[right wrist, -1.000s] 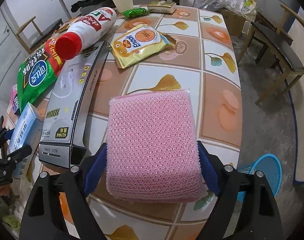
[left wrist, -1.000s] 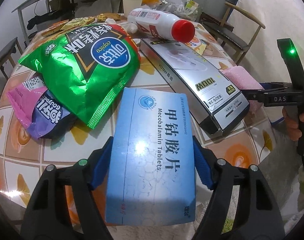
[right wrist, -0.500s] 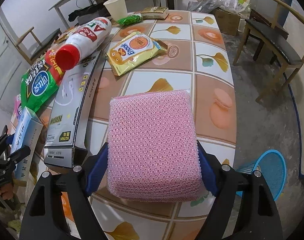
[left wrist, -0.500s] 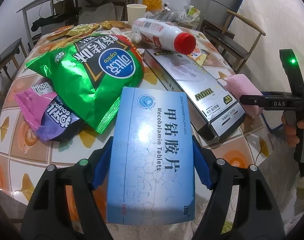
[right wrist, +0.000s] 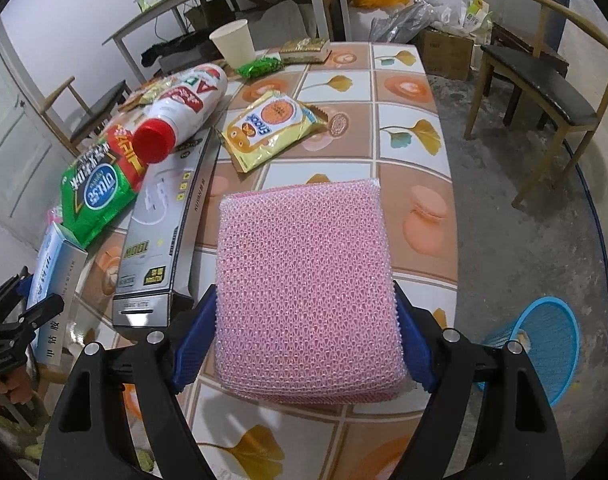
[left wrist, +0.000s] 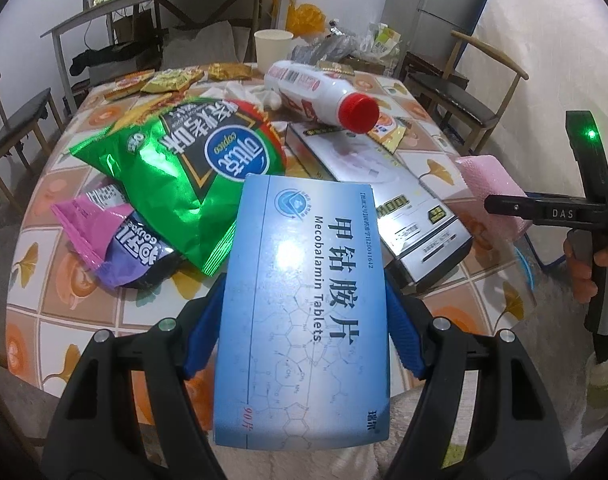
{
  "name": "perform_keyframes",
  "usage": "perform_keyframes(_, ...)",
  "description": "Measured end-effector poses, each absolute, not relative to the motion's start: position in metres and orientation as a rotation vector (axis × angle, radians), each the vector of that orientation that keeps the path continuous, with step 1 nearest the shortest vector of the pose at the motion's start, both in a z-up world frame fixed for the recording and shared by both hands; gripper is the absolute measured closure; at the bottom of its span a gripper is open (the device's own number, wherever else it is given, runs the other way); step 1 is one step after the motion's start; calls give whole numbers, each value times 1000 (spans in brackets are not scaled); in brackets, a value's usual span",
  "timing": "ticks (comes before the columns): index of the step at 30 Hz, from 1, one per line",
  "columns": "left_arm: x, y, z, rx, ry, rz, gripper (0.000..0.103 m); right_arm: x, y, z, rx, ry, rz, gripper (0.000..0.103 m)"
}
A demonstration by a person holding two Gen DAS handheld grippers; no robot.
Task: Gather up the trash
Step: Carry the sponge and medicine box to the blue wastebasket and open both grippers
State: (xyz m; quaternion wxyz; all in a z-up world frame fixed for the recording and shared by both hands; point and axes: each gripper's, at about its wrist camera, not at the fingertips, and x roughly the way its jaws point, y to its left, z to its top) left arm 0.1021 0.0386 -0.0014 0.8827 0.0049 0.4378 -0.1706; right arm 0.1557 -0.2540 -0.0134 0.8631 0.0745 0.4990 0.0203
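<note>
Left gripper (left wrist: 304, 320): blue ribbed pads clamped on both long sides of a flat blue tablet box (left wrist: 304, 304), glossy card, rectangular, held up off the table. Right gripper (right wrist: 306, 336): pads gripping a pink scouring sponge (right wrist: 308, 284), thick square slab, knobbly mesh surface, slightly shiny, also clear of the tabletop. Sponge edges bulge a bit past the pads.

Below both: table (right wrist: 408, 152) with a slick tiled-pattern cover, orange and white squares, ginkgo-leaf prints, rounded near edge.

Next out, between the two grippers: long silver-grey carton (right wrist: 164, 232), rigid card, one end flap facing the near edge. Lying across its far end: white plastic bottle (left wrist: 316, 92), on its side, cylindrical, red screw cap pointing toward the near edge.

Left of the carton: crinkled green foil chip bag (left wrist: 184, 168), puffy, overlapping a smaller pink-and-purple foil packet (left wrist: 112, 240). Right of the carton: flat yellow snack pouch (right wrist: 272, 128), glossy film.

Far end of table: white paper cup (right wrist: 234, 46), upright, tapered; small green wrapper (right wrist: 262, 66) beside it, gold-coloured packet (right wrist: 304, 50) further right.

Floor, right of the table: blue plastic mesh basket (right wrist: 544, 352), round; contents unclear. Wooden chair (right wrist: 544, 80) with a dark seat beyond it.
</note>
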Motion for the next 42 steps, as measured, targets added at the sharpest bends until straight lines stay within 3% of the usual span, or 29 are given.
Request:
perform_keyframes(20, 79, -47, 44, 27, 860, -553, 34, 48, -352, 14, 429, 879, -55, 25)
perform_keyframes(32, 86, -191, 32, 101, 977, -858, 34, -39, -443, 1, 612, 814, -273, 25)
perform_keyframes(42, 91, -324, -16, 175, 1135, -993, 34, -80, -514, -39, 823, 773, -424, 25)
